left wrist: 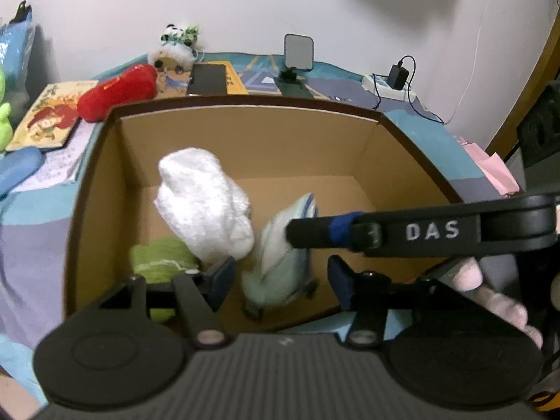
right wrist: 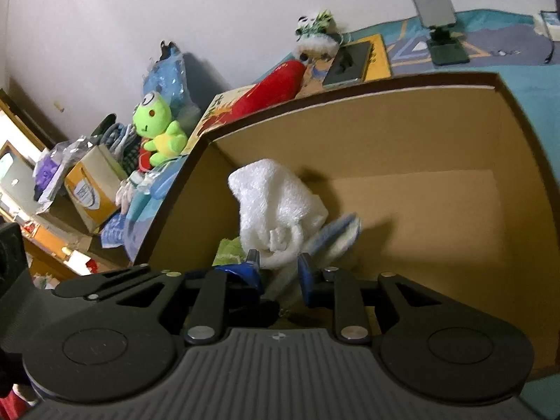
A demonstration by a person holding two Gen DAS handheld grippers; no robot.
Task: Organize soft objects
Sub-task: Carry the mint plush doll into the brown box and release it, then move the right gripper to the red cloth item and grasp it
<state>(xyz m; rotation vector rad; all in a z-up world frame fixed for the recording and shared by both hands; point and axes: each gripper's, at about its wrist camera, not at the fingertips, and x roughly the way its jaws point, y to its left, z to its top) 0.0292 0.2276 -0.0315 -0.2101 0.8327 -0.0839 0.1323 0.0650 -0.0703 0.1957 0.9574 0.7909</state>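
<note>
An open cardboard box [left wrist: 252, 133] stands on the bed. Inside lie a white fluffy soft thing [left wrist: 203, 203], a pale blue-grey soft thing [left wrist: 283, 266] and a green soft thing [left wrist: 161, 262]. My left gripper [left wrist: 280, 280] is open over the box's near side, with the pale blue thing between its fingers. My right gripper [right wrist: 278, 266] reaches into the box [right wrist: 437, 133] and is shut on the lower end of the white soft thing [right wrist: 276, 203]; one of its fingers [left wrist: 315, 232] crosses the left wrist view from the right.
Behind the box lie a red plush [left wrist: 119, 87], a small panda plush [left wrist: 175, 45], a dark tablet [left wrist: 206, 78], a phone stand [left wrist: 297, 56] and a power strip with charger [left wrist: 392, 82]. A green frog plush [right wrist: 157, 126] and cluttered boxes sit to the left.
</note>
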